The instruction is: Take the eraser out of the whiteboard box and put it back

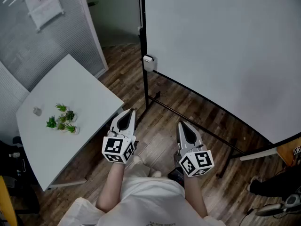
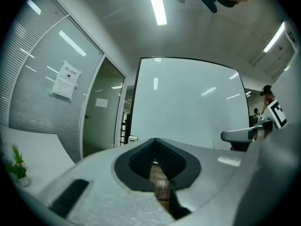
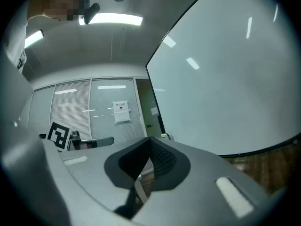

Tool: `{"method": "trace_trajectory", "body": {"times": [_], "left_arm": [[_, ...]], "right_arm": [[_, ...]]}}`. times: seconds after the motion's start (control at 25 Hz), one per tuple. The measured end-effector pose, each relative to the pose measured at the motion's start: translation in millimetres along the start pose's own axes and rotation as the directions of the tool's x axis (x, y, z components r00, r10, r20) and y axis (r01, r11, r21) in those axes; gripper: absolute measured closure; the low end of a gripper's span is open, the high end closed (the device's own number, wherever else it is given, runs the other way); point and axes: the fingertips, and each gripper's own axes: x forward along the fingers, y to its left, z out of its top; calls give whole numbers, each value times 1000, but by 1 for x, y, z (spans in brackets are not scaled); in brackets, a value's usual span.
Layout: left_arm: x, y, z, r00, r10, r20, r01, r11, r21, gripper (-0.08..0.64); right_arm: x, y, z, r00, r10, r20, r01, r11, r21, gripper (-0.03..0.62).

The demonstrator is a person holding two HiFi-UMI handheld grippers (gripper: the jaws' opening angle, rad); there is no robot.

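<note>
A large whiteboard (image 1: pixel 221 46) on a black stand fills the upper right of the head view. A small white box (image 1: pixel 148 62) hangs at its left edge; I cannot see an eraser in it. The box also shows small and far off in both gripper views (image 2: pixel 133 138) (image 3: pixel 163 136). My left gripper (image 1: pixel 128 113) and right gripper (image 1: pixel 183 125) are held side by side over the wooden floor, level, well short of the board. Both are shut with nothing between the jaws (image 2: pixel 155 141) (image 3: pixel 149 140). Each gripper shows in the other's view: the right (image 2: pixel 241 135), the left (image 3: pixel 91 143).
A white table (image 1: pixel 89 98) stands at the left with small green plants (image 1: pixel 62 118) and a grey object (image 1: pixel 37 110) on it. The whiteboard stand's black bars (image 1: pixel 188 119) cross the floor ahead. A glass partition with a paper notice (image 2: pixel 66 81) lies at the left.
</note>
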Motion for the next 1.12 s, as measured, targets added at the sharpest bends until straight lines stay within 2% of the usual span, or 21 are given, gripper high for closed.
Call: {"method": "trace_trajectory", "body": {"times": [0.48, 0.56, 0.6, 0.64, 0.68, 0.72, 0.76, 0.8, 0.88, 1.12], "left_arm": [[-12, -1, -1, 1000, -15, -2, 15, 1000, 5, 558], [-9, -5, -3, 999, -46, -15, 46, 999, -13, 541], [-6, -8, -7, 996, -77, -36, 76, 996, -36, 442], [-2, -12, -14, 992, -110, -64, 106, 992, -64, 285], [2, -15, -20, 987, -137, -87, 130, 988, -89, 196], [4, -17, -24, 983, -155, -101, 144, 984, -104, 161], [5, -19, -26, 981, -162, -107, 151, 983, -109, 140], [5, -20, -26, 981, -162, -109, 151, 983, -105, 126], [6, -21, -26, 983, -149, -109, 139, 986, -93, 118], [11, -19, -21, 987, -119, -105, 112, 991, -67, 117]], "right_arm": [[-5, 11, -3, 1000, 0, -2, 0, 1000, -11, 581], [-4, 12, -3, 1000, 1, -5, -1, 1000, -18, 581], [-3, 12, -5, 1000, 4, -15, -4, 1000, -24, 581], [-1, 14, -8, 999, 11, -30, -11, 1000, -29, 580], [1, 15, -11, 999, 21, -49, -22, 999, -29, 540], [3, 18, -15, 997, 32, -69, -34, 999, -23, 427], [5, 19, -17, 996, 40, -83, -41, 999, -16, 331], [5, 20, -16, 995, 40, -89, -42, 999, -15, 294], [3, 19, -14, 996, 30, -86, -32, 999, -29, 274], [1, 3, -11, 996, 1, -88, -3, 1000, -27, 265]]}}
